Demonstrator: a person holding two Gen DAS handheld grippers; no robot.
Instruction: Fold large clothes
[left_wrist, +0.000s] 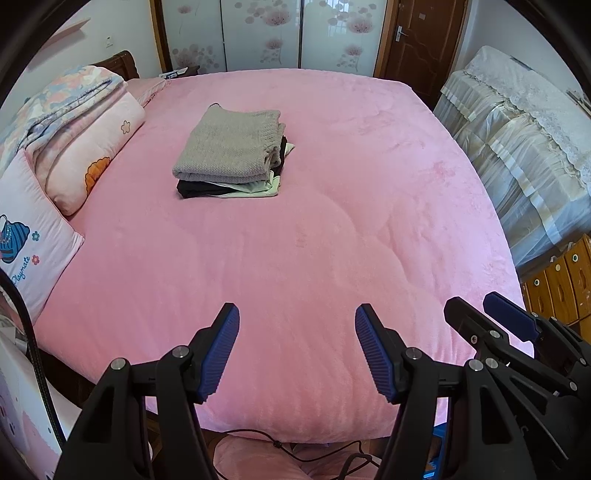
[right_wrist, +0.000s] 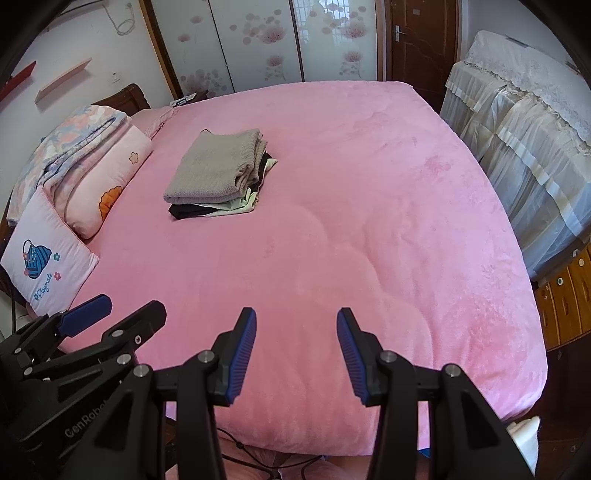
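Note:
A stack of folded clothes (left_wrist: 231, 155) lies on the pink bed (left_wrist: 332, 240), towards the far left; a beige knit piece is on top, black and pale pieces beneath. The stack also shows in the right wrist view (right_wrist: 218, 173). My left gripper (left_wrist: 297, 314) is open and empty above the near edge of the bed. My right gripper (right_wrist: 296, 317) is open and empty beside it, also above the near edge. Each gripper shows in the other's view: the right one (left_wrist: 476, 310) and the left one (right_wrist: 127, 304). Both are far from the stack.
Pillows and a folded quilt (left_wrist: 74, 140) lie along the bed's left side. A lace-covered piece of furniture (left_wrist: 517, 147) stands to the right, with wooden drawers (left_wrist: 561, 284) nearer. A wardrobe and a brown door (left_wrist: 421, 40) are behind. Cables (left_wrist: 295, 450) lie on the floor below the bed's near edge.

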